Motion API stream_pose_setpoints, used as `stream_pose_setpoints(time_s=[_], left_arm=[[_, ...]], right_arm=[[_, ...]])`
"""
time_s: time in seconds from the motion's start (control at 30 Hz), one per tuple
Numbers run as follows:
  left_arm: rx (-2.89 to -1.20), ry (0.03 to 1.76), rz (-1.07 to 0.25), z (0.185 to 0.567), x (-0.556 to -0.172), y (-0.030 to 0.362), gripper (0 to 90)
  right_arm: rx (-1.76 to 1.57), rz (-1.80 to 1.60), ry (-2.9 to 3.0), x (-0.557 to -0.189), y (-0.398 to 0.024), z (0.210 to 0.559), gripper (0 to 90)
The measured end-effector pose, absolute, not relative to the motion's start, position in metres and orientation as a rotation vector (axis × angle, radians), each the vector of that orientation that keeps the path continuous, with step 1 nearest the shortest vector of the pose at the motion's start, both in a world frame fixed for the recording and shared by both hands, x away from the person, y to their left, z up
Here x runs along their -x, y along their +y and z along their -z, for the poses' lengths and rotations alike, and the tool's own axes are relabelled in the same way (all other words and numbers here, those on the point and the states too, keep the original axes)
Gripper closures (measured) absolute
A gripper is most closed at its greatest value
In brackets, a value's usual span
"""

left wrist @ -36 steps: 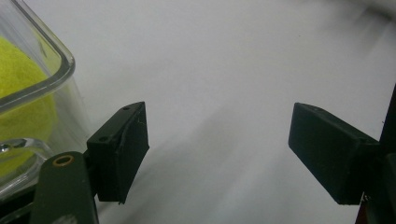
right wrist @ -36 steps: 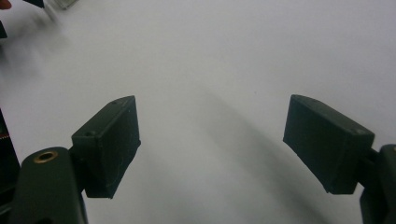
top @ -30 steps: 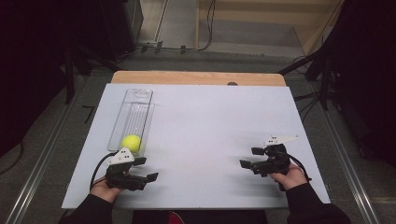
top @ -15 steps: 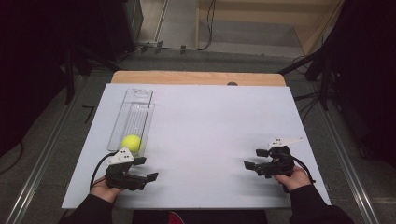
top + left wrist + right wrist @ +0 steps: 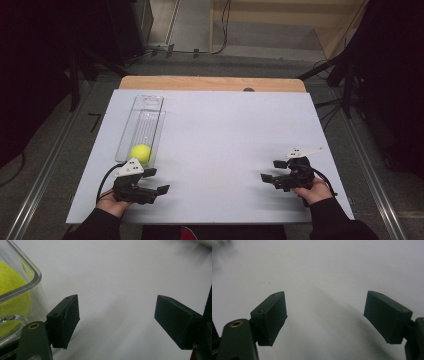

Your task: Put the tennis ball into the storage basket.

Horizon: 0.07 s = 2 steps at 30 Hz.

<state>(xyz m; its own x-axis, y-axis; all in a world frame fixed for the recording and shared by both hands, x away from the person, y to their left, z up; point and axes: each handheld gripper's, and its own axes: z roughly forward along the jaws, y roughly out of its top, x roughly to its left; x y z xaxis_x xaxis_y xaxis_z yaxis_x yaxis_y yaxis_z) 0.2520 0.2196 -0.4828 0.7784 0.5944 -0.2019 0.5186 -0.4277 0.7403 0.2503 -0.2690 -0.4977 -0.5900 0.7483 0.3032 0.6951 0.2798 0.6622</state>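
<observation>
Your left gripper (image 5: 154, 181) sits low at the near left of the white table (image 5: 225, 135), its jaws spread wide with nothing between them. Just beside it, at the near end of a long clear container (image 5: 142, 125), lies a yellow ball (image 5: 141, 152). In the left gripper view, the ball (image 5: 11, 297) presses close behind the container's rounded corner (image 5: 30, 277), just outside the left jaw; whether the jaw touches the plastic is hard to tell. Your right gripper (image 5: 272, 171) rests at the near right, well apart from the container, its jaws also spread wide over bare table (image 5: 319, 272).
</observation>
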Motion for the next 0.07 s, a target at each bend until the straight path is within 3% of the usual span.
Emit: stream_pose_setpoints(time_s=[0.07], left_arm=[[-2.118, 0.825, -0.111, 0.4828, -0.252, 0.2193, 20.8]], right_arm=[[-1.373, -1.196, 2.454, -0.2502, -0.2696, 0.4984, 16.6]])
